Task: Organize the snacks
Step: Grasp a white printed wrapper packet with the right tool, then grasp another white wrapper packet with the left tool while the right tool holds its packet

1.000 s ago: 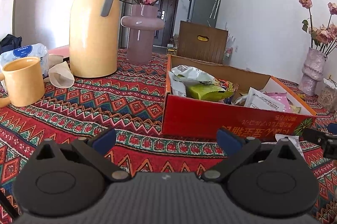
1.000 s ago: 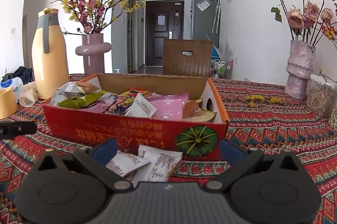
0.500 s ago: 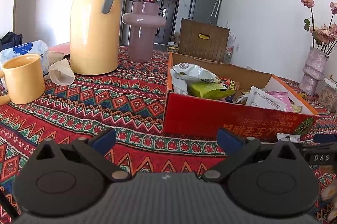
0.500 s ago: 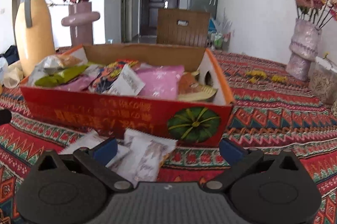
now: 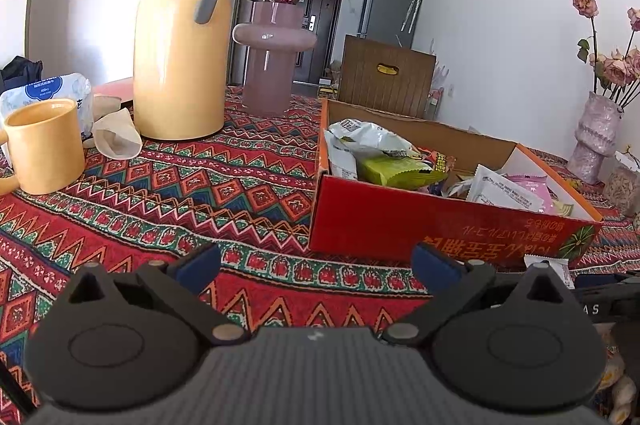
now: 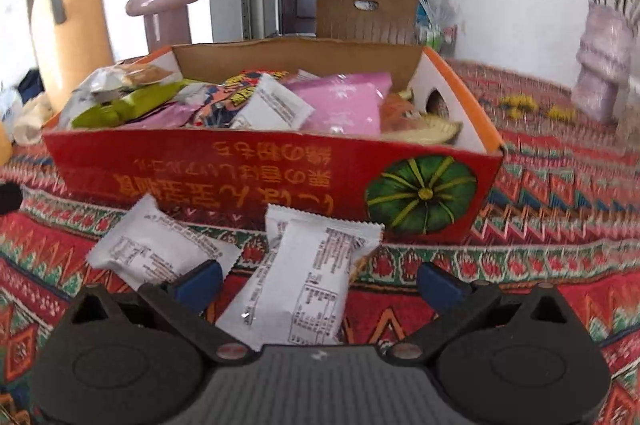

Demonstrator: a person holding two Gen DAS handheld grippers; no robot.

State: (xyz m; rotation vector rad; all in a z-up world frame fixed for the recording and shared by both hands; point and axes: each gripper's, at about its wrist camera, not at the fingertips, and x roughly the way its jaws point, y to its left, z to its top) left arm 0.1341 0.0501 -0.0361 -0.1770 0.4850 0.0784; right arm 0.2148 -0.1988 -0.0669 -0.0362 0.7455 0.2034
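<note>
1. Snack packets (image 6: 304, 281), white, lie on the desk (image 6: 520, 257) between my right tongs' (image 6: 318, 283) wide-spread, empty fingers.
2. My left tongs (image 5: 316, 263) gape too, holding nothing.
3. Beyond sits the red snack box (image 6: 260, 173), full.

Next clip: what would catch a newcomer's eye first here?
The red snack box, heaped with packets, sits mid-table on the patterned cloth. Two white packets lie loose in front of it, one between the open right gripper fingers. At far left stands a tall yellow jug.
</note>
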